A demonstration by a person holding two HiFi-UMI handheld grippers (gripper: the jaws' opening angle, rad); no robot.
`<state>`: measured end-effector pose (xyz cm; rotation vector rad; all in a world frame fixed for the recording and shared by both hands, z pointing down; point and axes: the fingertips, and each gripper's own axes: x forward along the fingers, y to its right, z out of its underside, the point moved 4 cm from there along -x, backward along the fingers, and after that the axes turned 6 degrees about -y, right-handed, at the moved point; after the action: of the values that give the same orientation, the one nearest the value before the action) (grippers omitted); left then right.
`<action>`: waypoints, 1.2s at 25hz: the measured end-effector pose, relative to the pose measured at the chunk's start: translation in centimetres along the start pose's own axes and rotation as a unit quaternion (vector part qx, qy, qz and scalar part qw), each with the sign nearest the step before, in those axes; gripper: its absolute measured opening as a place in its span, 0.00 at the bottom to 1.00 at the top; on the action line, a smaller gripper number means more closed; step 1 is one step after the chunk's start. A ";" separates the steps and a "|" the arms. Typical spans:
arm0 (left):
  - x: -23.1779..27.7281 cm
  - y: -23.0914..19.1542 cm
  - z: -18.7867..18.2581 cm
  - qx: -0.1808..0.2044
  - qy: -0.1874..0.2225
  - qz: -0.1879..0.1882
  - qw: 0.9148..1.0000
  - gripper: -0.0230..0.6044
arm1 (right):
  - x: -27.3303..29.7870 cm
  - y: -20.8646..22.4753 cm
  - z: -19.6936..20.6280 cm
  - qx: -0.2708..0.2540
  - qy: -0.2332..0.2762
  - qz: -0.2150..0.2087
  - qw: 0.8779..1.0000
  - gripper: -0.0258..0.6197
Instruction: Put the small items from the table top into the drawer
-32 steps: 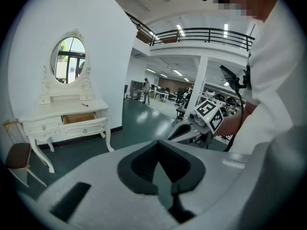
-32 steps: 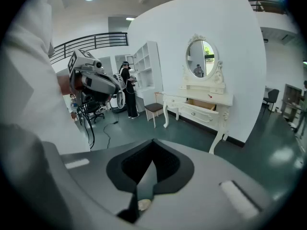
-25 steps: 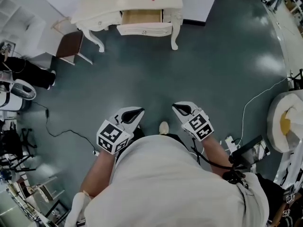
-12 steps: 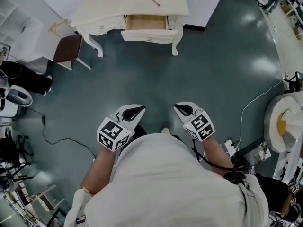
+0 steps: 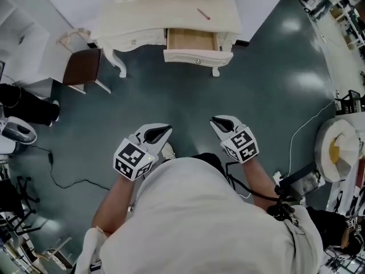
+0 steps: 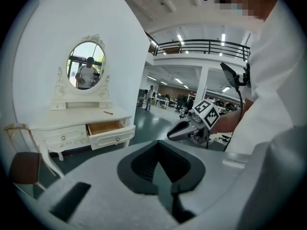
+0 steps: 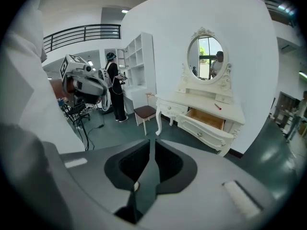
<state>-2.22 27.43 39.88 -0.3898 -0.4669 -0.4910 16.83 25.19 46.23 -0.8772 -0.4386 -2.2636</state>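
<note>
A cream dressing table (image 5: 171,7) stands far ahead across the floor, its right drawer (image 5: 191,39) pulled open and showing a bare wooden inside. A small red pen (image 5: 203,13) lies on the table top, also seen as the pen (image 7: 218,107) and the pen (image 6: 108,112). Both grippers hang at waist height over the dark floor, well short of the table. My left gripper (image 5: 164,130) is shut with nothing in it; its pads (image 6: 144,164) meet. My right gripper (image 5: 216,123) is shut and empty too, with only a thin slit between its pads (image 7: 132,164).
A brown-seated chair (image 5: 84,67) stands left of the table. A black cable (image 5: 68,176) trails over the floor at left, a white cable (image 5: 308,124) at right beside a round white stand (image 5: 336,150). A person (image 7: 115,92) stands by white shelves (image 7: 139,61).
The table and open drawer have slid rightwards and slightly lower in the head view. Both grippers stay shut in front of the body, barely shifted.
</note>
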 end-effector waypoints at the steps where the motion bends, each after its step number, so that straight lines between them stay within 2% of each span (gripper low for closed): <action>1: -0.8 -1.1 0.5 0.000 -0.002 -0.002 1.000 0.04 | 0.9 -0.1 -0.8 0.001 0.000 0.005 1.000 0.10; 6: -3.2 -6.1 1.8 -0.018 0.000 -0.009 1.000 0.04 | 4.1 0.3 -4.3 0.002 -0.002 0.026 1.000 0.10; 12: -2.0 -9.9 0.2 -0.029 0.010 -0.007 0.999 0.04 | 6.0 5.4 -6.9 0.013 -0.005 0.051 0.999 0.10; 18: 0.2 -15.6 -2.8 -0.037 0.006 -0.025 0.999 0.04 | 10.0 14.7 -10.8 0.019 0.003 0.073 0.997 0.10; 30: 7.1 -26.3 -12.6 -0.045 0.000 -0.060 0.997 0.04 | 18.4 34.2 -17.2 0.012 -0.025 0.090 0.996 0.13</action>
<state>-6.43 -2.23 39.50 -0.4508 -0.4715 -0.6298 21.98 -16.94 48.96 -0.9259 -0.3924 -2.0729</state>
